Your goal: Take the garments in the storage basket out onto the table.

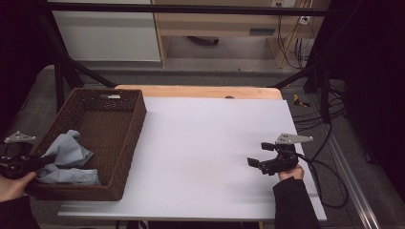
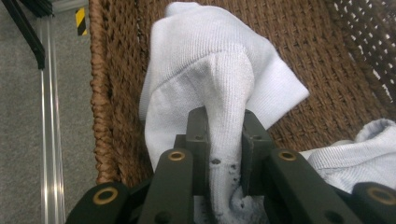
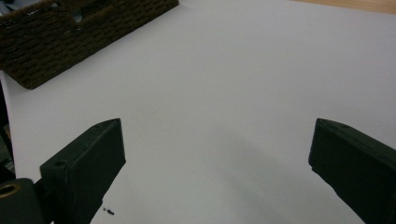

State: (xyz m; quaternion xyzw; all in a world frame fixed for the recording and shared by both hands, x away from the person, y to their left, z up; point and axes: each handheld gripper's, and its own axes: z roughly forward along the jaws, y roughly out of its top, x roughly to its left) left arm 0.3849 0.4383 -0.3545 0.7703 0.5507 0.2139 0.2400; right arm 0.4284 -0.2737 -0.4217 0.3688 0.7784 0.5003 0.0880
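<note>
A white sock [image 2: 210, 60] hangs over the near rim of a brown wicker basket [image 2: 327, 70], and my left gripper [image 2: 224, 116] is shut on a fold of it. From above, that left gripper [image 1: 44, 160] sits at the basket's [image 1: 122, 143] left front corner, pinching the pale cloth [image 1: 69, 152] piled inside. A second white sock [image 2: 359, 154] lies in the basket beside the held one. My right gripper [image 1: 258, 153] is open over the white table top [image 1: 200, 143] at the right, and its right gripper view [image 3: 217, 128] has bare surface between the jaws.
The basket [image 3: 70, 32] stands along the table's left side, far from the right gripper. A wooden table edge [image 1: 200, 91] runs along the back. Black frame legs and cables [image 1: 325, 157] sit past the right edge, with grey floor [image 2: 28, 116] left of the basket.
</note>
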